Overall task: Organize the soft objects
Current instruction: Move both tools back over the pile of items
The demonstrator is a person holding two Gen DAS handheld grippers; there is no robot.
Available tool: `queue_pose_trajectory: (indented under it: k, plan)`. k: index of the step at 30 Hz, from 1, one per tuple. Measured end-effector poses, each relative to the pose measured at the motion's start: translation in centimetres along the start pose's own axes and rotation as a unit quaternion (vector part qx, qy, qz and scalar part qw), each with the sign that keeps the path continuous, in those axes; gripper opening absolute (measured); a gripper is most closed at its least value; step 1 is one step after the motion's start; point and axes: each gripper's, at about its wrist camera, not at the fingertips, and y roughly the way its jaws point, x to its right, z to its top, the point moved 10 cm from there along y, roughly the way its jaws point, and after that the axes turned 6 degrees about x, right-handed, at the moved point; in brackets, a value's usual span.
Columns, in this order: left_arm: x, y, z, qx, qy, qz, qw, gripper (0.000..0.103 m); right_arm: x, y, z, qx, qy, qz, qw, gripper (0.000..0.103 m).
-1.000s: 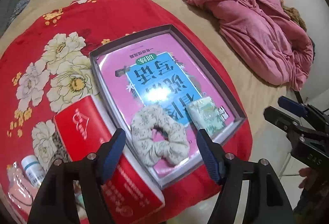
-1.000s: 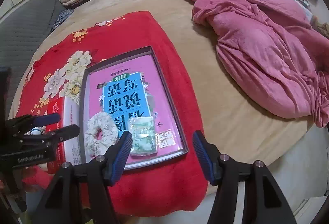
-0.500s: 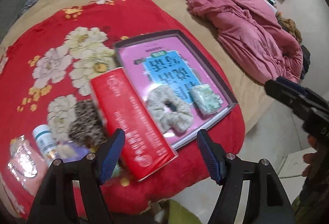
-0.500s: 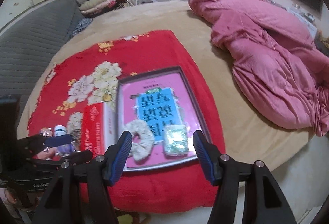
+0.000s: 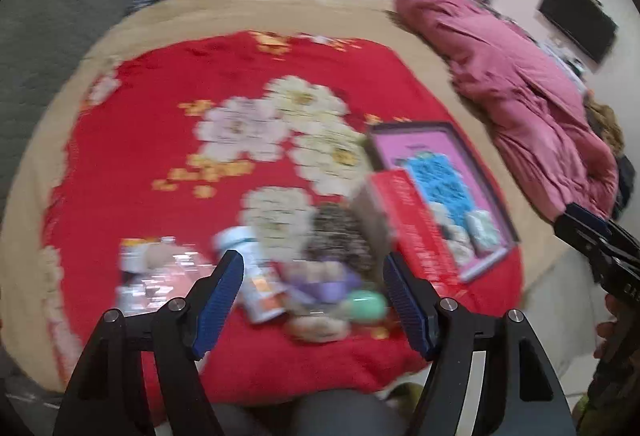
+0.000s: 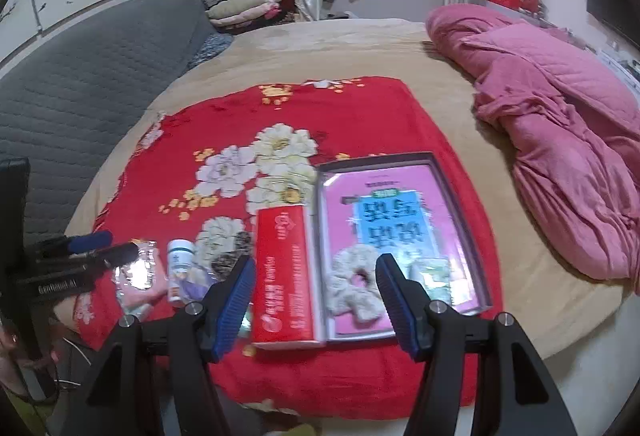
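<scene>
Bedroom, red floral blanket (image 6: pixel 340 107) on bed. In tray (image 6: pixel 460 195) at 4 o'clock: scrunchie (image 6: pixel 352 288), tissue pack (image 6: pixel 436 276) (sorted). At 8 o'clock, dark scrunchie (image 6: pixel 230 256) still loose. Left tongs (image 5: pixel 312 296), right tongs (image 6: pixel 314 306): open, empty.

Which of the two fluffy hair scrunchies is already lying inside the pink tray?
The cream floral scrunchie lies inside the pink tray. The dark speckled scrunchie is outside it, on the red floral blanket left of the red box.

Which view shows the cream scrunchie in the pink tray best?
Right wrist. The cream scrunchie is sharp there, its whole ring lying in the pink tray beside the green packet. In the left wrist view it is motion-blurred and partly hidden behind the red box.
</scene>
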Motion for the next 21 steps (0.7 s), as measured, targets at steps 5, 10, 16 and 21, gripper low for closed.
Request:
queue_pose_trajectory:
  k: [5, 10, 16, 21]
  plan:
    - [-6.2, -1.8, 0.2, 0.014, -0.034, 0.03, 0.9989, 0.074, -3.6, 0.4, 0.7, 0.001, -0.025, 0.012, 1.0, 0.062]
    - [-9.7, -2.8, -0.9, 0.016, -0.055, 0.042, 0.9974, 0.074, -6.7, 0.7, 0.9, -0.001, -0.038, 0.029, 0.999, 0.062]
    - [-13.2, -3.5, -2.9, 0.015, -0.076, 0.054, 0.9955, 0.074, -10.3, 1.9, -0.5, -0.018, -0.057, 0.043, 0.997, 0.062]
    - [-15.7, -3.5, -4.7, 0.008, -0.094, 0.055, 0.9941, 0.074, -12.8, 2.9, -2.2, -0.029, -0.069, 0.05, 0.996, 0.062]
